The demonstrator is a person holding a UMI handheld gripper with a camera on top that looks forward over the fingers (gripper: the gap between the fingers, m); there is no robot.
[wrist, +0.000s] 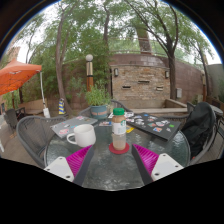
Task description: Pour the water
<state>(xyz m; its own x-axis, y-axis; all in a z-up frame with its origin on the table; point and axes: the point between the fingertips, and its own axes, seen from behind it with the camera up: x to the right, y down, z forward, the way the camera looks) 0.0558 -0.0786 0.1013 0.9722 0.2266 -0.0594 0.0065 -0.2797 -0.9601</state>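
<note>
Nearest my camera are the gripper's (119, 160) two fingers, their magenta pads (80, 158) angled inward toward a small clear bottle (119, 132). I take the bottle as my landmark. It stands upright between the fingers on a round glass table (150, 172). I cannot tell whether the pads press on it or only flank it.

The bottle has a red and green cap and a red label band. The cap appears to be on.

Just to the left of the bottle sits a white mug (82, 134), likely what I would pour into. Beyond the bottle stands a potted plant (97, 100). To its right lie scattered cards (152, 124), and farther right a dark chair (200, 128).

My judgement: pouring has not begun. The bottle is untilted; grasping firmly, lifting and tipping over the mug remain.
</note>
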